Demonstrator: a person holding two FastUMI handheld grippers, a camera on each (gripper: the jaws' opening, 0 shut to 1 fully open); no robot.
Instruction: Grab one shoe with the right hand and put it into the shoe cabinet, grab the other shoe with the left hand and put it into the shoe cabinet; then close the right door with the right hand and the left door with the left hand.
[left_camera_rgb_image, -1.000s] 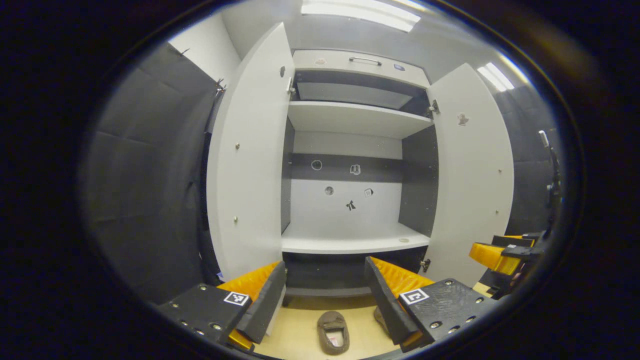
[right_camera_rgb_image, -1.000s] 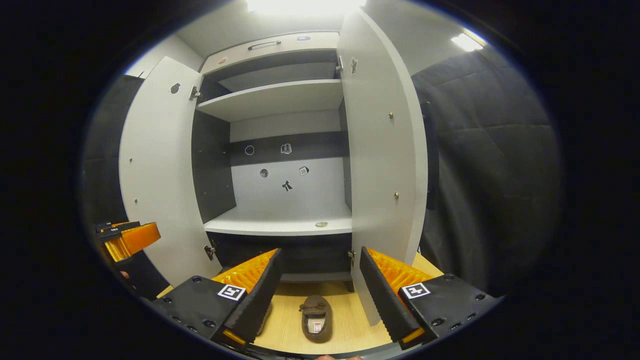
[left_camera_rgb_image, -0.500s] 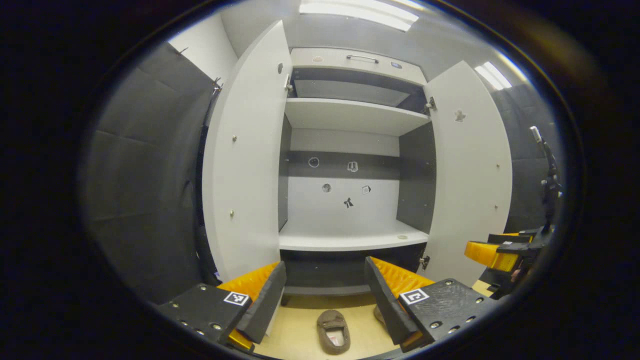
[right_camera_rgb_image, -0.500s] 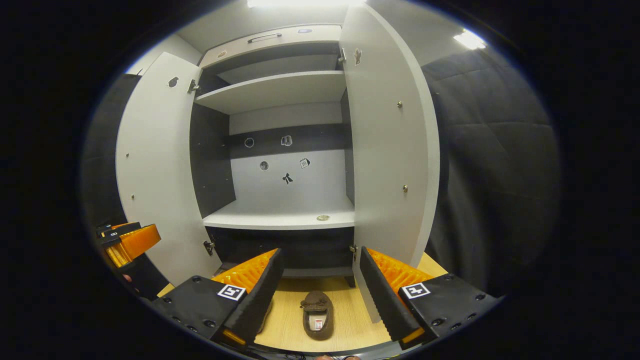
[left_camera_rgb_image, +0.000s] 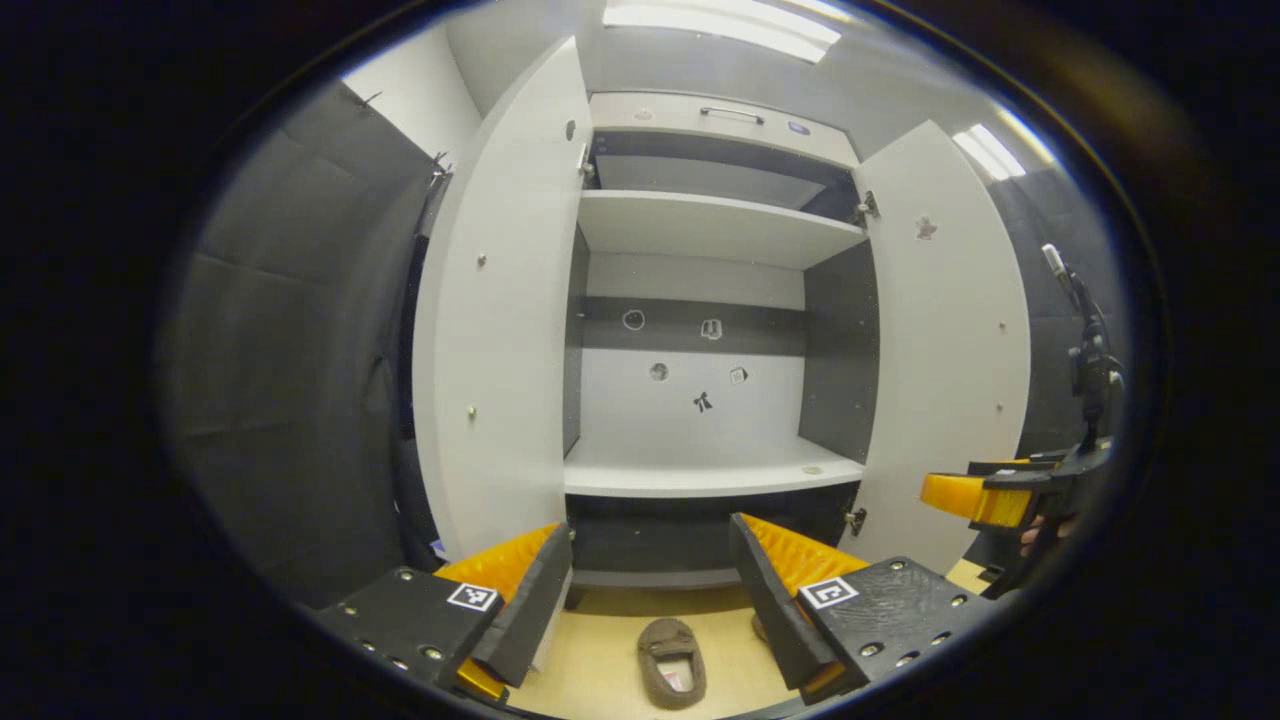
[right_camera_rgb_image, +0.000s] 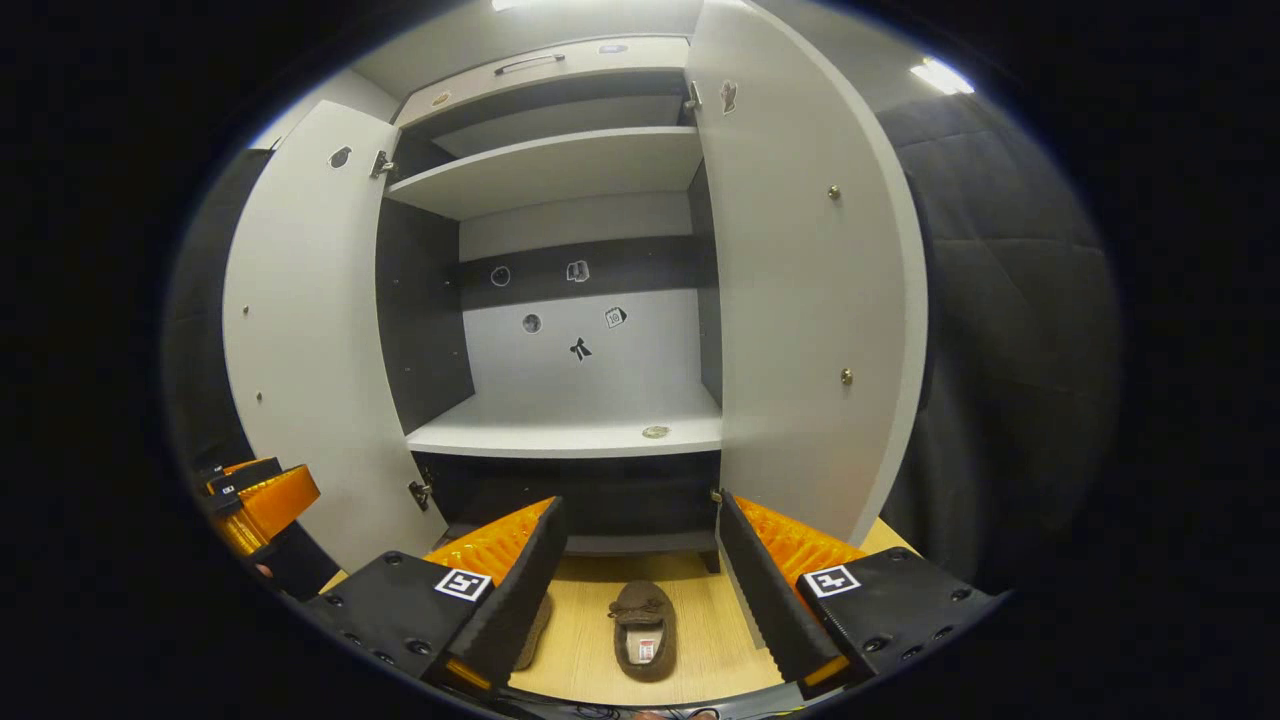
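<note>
Facing the open cabinet (right_camera_rgb_image: 560, 430), both grippers, left (left_camera_rgb_image: 650, 590) and right (right_camera_rgb_image: 635, 590), gape empty above two shoes (right_camera_rgb_image: 642, 630) on the near floor (right_camera_rgb_image: 580, 640).

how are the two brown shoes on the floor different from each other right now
In the right gripper view, one brown shoe lies in full sight between the right gripper fingers, its opening up and insole showing. The other shoe is mostly hidden behind a finger, only an edge showing, so its pose is unclear. Both rest on the wooden floor before the open shoe cabinet, ungrasped.
</note>
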